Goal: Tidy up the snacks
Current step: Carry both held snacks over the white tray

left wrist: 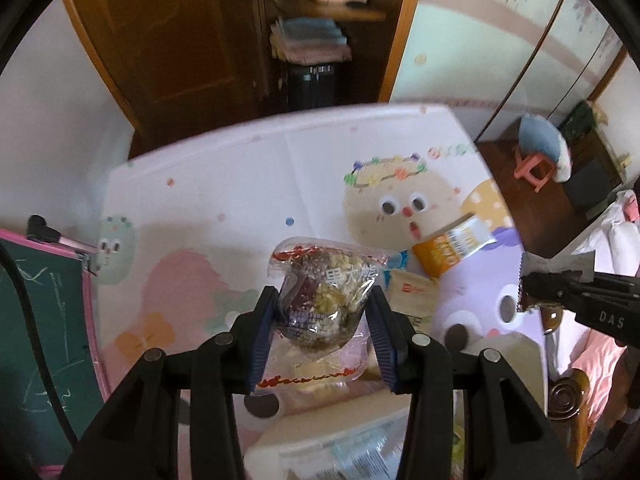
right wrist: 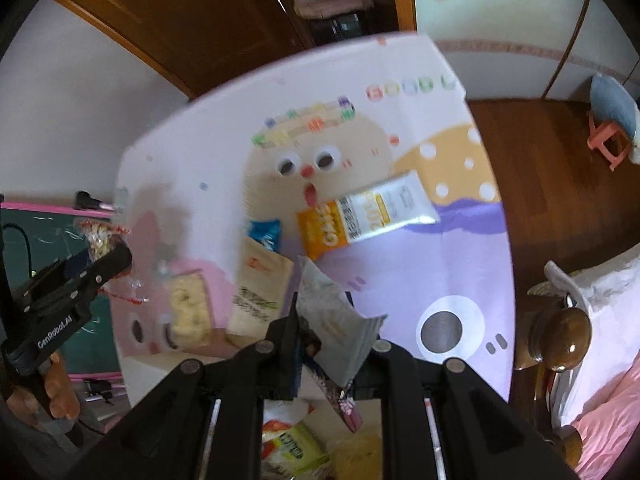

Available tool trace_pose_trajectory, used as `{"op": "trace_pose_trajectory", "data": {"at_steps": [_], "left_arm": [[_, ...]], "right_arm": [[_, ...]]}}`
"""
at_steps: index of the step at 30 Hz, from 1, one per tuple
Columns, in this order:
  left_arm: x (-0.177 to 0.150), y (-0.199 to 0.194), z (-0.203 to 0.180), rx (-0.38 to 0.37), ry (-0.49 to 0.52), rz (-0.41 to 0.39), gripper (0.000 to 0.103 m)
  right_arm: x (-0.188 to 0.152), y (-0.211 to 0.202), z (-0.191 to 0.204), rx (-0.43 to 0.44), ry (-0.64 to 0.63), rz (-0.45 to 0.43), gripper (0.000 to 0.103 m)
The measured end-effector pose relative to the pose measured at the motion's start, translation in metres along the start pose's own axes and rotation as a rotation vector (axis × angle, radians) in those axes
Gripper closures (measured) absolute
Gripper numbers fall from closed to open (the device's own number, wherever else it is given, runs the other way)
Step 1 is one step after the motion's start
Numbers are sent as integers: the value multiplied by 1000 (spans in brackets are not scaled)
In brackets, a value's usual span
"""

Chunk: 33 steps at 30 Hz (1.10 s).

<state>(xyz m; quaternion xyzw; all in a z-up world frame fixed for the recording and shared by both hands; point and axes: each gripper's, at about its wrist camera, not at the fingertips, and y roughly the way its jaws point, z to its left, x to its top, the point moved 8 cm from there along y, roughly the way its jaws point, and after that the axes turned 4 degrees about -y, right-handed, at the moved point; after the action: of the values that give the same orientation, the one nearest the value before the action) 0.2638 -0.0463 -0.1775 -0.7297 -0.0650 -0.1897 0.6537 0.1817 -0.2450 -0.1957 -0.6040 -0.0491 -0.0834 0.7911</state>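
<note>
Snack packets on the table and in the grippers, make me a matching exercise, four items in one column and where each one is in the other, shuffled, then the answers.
Items:
1. clear nut packet
2. grey packet
3. orange and white packet
4. tan packet

Places:
A. lying on the mat, near the yellow dotted patch
B. in the right gripper
C. on the mat, beside the blue packet
D. in the left gripper

Pairs: 1-D, 2-B, 3-A, 4-C

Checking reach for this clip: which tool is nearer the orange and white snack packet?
Right. The right tool holds a grey wrapper just short of the orange and white packet; the left tool sits further off, gripping a clear nut pack.
</note>
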Motion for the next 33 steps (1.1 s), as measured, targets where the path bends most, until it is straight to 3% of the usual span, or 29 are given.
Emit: {"op": "trace_pose_trajectory", "data": {"at_steps": [8,16,24,33], "left_arm": [[-22,-109,-3,-41,-29,-136,60],[-60,-190,-4,-42,-67,-239,60],[-106,-220,-14,-71,-109,-263,60],[-155,-197,-47,-111,-100,-183,60]], "right_arm": [[-10,-80,45,32,-101,-139,88],[-52,-134,82,40,-223,-210,87],[-93,-164,101,33,-293,-247,87],[-132,-155,115,36,-340,-196,87]]}}
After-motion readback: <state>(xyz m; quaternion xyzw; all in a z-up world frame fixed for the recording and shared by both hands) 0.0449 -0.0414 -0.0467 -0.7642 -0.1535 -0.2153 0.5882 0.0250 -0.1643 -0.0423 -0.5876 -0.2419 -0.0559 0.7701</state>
